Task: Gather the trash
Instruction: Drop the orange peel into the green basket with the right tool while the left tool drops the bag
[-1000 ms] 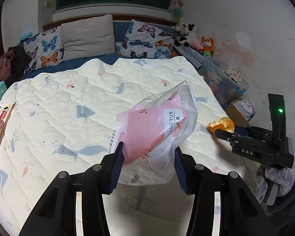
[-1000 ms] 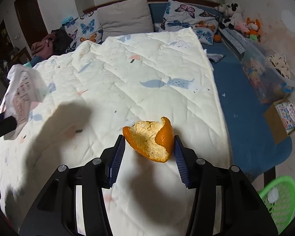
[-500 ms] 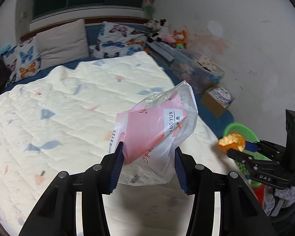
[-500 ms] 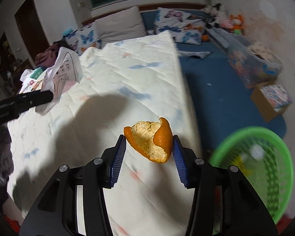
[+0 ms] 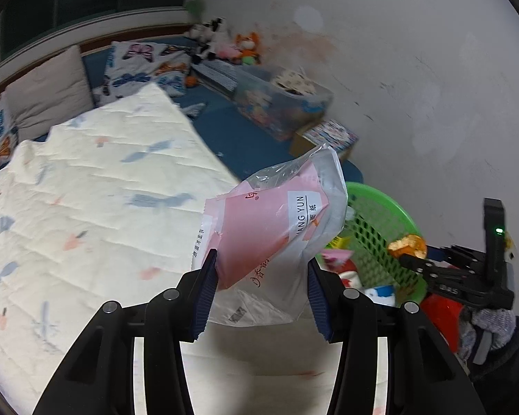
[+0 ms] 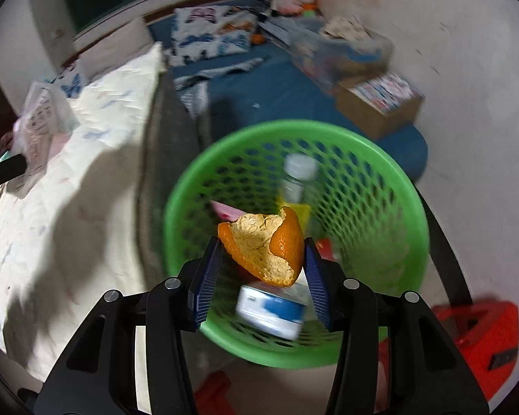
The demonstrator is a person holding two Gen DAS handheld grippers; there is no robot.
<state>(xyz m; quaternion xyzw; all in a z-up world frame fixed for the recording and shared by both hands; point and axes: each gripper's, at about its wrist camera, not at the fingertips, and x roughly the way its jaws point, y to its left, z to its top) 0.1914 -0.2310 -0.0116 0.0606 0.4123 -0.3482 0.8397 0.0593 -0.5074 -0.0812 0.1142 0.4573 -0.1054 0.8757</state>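
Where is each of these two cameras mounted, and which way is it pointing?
Left wrist: sits on the left gripper, looks across the bed toward the wall; shows its fingers on a tissue wrapper and the gloved right hand.
Right wrist: sits on the right gripper, looks down into the green basket; shows its fingers on an orange peel.
Both see basket, peel, wrapper, bed.

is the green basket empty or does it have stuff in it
Not empty: the green basket already holds a clear bottle, a blue-and-white pack and a pink wrapper.

Right gripper [image 6: 262,269] fingers clamp orange peel [image 6: 264,247] above green basket [image 6: 391,159] holding trash
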